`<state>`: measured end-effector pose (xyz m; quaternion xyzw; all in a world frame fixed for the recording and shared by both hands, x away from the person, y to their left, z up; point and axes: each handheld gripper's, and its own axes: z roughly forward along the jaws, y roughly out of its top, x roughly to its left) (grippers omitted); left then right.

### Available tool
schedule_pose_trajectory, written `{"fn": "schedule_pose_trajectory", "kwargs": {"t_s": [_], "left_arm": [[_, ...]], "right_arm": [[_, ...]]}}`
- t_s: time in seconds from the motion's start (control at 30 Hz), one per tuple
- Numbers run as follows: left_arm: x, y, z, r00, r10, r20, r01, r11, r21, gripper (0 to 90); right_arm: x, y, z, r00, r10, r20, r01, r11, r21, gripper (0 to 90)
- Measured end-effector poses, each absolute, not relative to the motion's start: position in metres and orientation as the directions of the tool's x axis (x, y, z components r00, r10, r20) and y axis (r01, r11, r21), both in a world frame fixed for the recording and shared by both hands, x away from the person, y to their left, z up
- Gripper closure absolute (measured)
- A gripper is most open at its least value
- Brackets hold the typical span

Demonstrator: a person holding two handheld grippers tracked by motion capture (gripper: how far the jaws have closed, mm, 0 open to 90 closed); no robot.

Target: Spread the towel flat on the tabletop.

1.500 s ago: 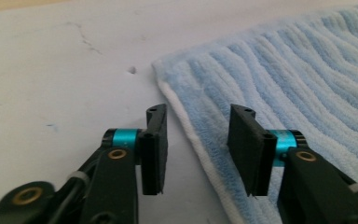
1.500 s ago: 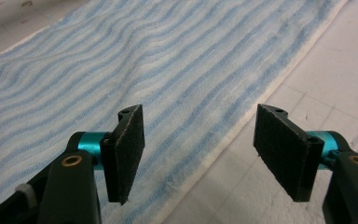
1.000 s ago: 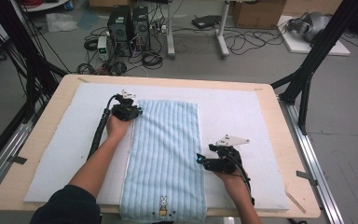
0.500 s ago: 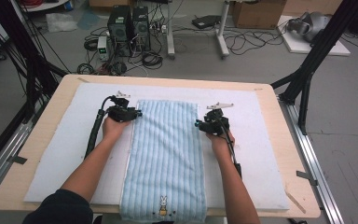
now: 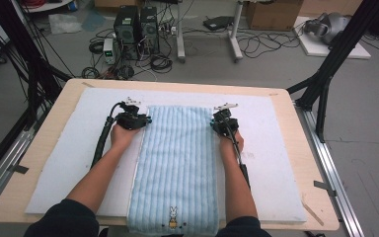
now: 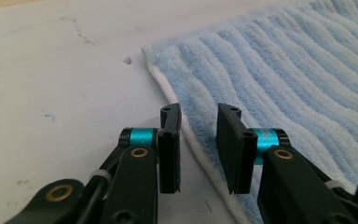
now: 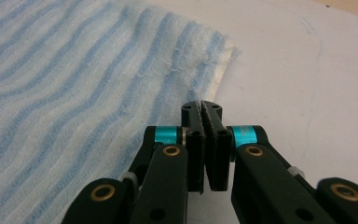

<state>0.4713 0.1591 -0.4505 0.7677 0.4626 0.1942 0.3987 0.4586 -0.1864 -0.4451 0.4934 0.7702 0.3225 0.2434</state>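
A light blue striped towel point(image 5: 177, 163) lies flat and lengthwise on the white mat point(image 5: 74, 153), with a small rabbit emblem point(image 5: 171, 224) at its near end. My left gripper point(image 5: 140, 120) rests at the towel's far left corner. In the left gripper view it point(image 6: 199, 114) is open, and its jaws straddle the white hem of the towel point(image 6: 284, 70). My right gripper point(image 5: 220, 121) sits at the far right corner. Seen from its own camera, the right gripper point(image 7: 201, 108) is shut, tips at the towel's point(image 7: 74, 70) edge, no cloth visible between the pads.
The mat covers most of a wooden table point(image 5: 308, 148). Black frame posts point(image 5: 325, 74) rise beside the table's left and right sides. On the floor beyond the far edge are computer towers point(image 5: 138, 24), cables and a cardboard box point(image 5: 271, 12).
My right gripper has travelled from the towel's near right edge up to its far right corner. The left gripper stayed near the far left corner, shifting slightly.
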Motion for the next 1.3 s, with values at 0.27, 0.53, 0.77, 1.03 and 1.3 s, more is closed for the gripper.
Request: {"fn": "schedule_pose_trajectory", "kwargs": {"t_s": [0.27,0.53,0.77,1.03,1.3], "left_arm": [[0.467,0.165,-0.448,0.494,0.864,-0.095,0.543,-0.221,0.81,66.9],[0.439,0.192,-0.439,0.523,0.834,-0.174,0.477,-0.117,0.871,65.3],[0.407,0.207,-0.43,0.598,0.777,-0.199,0.389,-0.064,0.919,52.3],[0.381,0.213,-0.422,0.679,0.698,-0.228,0.36,-0.046,0.932,29.3],[0.365,0.222,-0.431,0.667,0.723,-0.183,0.345,-0.082,0.935,20.0]], "right_arm": [[0.444,-0.204,-0.432,-0.392,0.919,0.05,0.579,0.204,0.789,51.6],[0.398,-0.235,-0.414,-0.448,0.891,0.079,0.516,0.185,0.837,43.6],[0.365,-0.251,-0.411,-0.513,0.854,0.082,0.492,0.215,0.844,37.5],[0.343,-0.255,-0.415,-0.545,0.835,0.081,0.478,0.23,0.848,30.0],[0.327,-0.263,-0.423,-0.524,0.851,0.049,0.469,0.24,0.85,13.4]]}}
